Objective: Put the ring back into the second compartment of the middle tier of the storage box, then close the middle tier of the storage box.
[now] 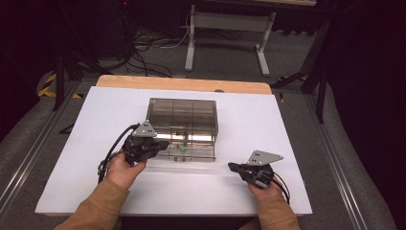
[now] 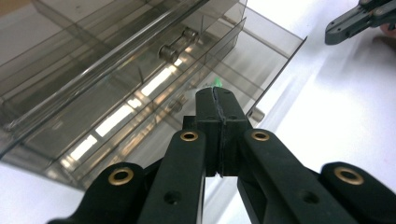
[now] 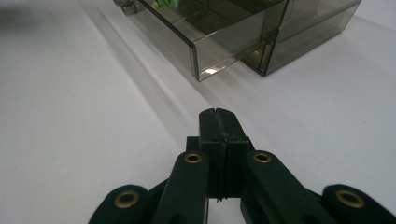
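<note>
Smoky see-thru plastic drawer box (image 1: 182,125), bottom drawer pulled out w/ small green bit inside, sits just ahead of closed, empty left gripper (image 2: 218,100); right gripper (image 3: 218,120) closed, empty, well apart.

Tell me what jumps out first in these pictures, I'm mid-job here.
The smoky clear drawer box sits mid-table on the white tabletop, its bottom drawer pulled out toward the person. The left gripper, jaws shut, hovers over that open drawer, where something small and green shows. The right gripper, also shut and empty, rests apart at the table's right.
</note>
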A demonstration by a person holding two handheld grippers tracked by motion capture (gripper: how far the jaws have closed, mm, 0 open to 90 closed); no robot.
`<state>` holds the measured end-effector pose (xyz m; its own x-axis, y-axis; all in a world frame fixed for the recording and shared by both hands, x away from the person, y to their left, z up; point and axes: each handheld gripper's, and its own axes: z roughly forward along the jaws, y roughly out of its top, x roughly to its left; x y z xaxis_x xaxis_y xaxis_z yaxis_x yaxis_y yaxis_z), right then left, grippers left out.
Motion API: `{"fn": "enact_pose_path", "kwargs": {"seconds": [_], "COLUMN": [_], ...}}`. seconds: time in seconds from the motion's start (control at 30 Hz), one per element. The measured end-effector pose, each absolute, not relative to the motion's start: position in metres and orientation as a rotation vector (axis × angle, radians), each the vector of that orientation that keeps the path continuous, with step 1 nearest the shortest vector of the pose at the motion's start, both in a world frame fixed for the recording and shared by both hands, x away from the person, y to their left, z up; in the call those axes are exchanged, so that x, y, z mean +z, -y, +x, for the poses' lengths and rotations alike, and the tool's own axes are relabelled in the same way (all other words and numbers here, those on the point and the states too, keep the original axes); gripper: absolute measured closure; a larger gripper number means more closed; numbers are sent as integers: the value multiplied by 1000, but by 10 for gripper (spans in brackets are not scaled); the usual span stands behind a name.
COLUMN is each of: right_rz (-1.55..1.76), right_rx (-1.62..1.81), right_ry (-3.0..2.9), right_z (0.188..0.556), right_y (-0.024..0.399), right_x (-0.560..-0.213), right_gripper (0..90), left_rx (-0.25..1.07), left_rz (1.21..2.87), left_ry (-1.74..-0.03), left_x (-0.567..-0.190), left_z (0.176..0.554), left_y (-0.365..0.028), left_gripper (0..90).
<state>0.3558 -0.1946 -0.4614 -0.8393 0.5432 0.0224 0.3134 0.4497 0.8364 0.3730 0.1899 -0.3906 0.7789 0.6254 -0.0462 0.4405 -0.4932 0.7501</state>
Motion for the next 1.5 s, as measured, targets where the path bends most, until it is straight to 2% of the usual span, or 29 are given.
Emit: {"fn": "enact_pose_path", "kwargs": {"seconds": [0.47, 0.9, 0.97, 1.5], "right_rz": [673, 543, 534, 545], "right_rx": [1384, 1362, 1363, 1330], "right_ry": [-2487, -2589, -2602, -2614], "right_z": [355, 363, 364, 371], "right_y": [179, 155, 152, 142], "right_x": [-453, -450, -450, -455], "right_gripper": [900, 900, 900, 900], "left_rx": [262, 243, 209, 134], "left_rz": [2217, 2235, 2225, 2301], "left_ry": [-800, -878, -895, -937], "left_x": [-394, -402, -405, -424], "left_z": [361, 349, 348, 355], "left_y": [-215, -241, -244, -245], "left_gripper": [899, 898, 898, 898]}}
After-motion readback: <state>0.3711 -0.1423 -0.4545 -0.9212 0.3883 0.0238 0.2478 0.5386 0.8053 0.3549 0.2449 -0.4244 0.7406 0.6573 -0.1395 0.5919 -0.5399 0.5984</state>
